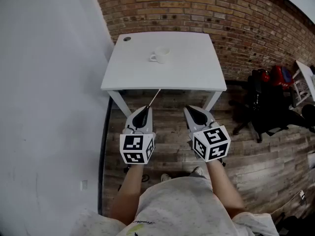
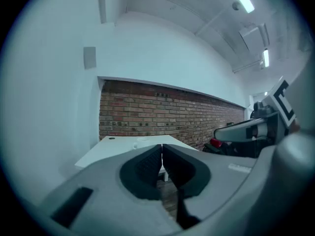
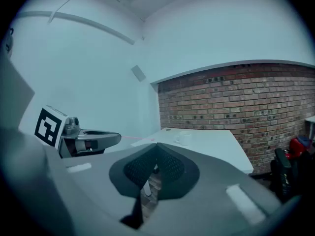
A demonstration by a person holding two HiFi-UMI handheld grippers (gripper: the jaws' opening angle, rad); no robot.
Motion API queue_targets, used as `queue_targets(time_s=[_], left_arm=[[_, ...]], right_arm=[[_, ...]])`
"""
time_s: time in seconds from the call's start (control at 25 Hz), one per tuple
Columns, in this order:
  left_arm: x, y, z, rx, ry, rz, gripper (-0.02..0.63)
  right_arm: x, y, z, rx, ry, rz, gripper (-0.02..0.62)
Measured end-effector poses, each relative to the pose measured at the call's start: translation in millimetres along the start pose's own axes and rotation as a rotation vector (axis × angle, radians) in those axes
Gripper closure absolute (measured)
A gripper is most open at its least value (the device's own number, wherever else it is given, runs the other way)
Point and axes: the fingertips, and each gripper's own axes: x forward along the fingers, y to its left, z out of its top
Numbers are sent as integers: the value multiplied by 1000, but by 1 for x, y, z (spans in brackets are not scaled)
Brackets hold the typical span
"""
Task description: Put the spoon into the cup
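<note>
A white cup (image 1: pixel 161 55) stands on the white table (image 1: pixel 187 75), towards its far middle, handle to the left. My left gripper (image 1: pixel 146 108) hovers before the table's near edge, shut on a thin spoon (image 1: pixel 154 98) that points forward over that edge. In the right gripper view the spoon (image 3: pixel 135 139) sticks out of the left gripper (image 3: pixel 115 137) towards the cup (image 3: pixel 183 137). My right gripper (image 1: pixel 193 112) is beside it, shut and holding nothing. The left gripper view shows its jaws (image 2: pixel 162 149) pressed together and the cup (image 2: pixel 138 145) far ahead.
A small dark round mark (image 1: pixel 127 39) lies at the table's far left corner. A brick wall (image 1: pixel 236 18) runs behind the table, a white wall (image 1: pixel 49 82) on the left. A black office chair (image 1: pixel 266 104) and red bag (image 1: pixel 279 75) stand at the right on the wood floor.
</note>
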Motion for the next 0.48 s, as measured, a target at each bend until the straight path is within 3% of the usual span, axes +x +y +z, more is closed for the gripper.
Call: queue_targets(time_s=[0.48], left_arm=[[17, 12, -1, -11, 10, -9, 603]], right_arm=[[20, -6, 1, 18, -3, -3, 588]])
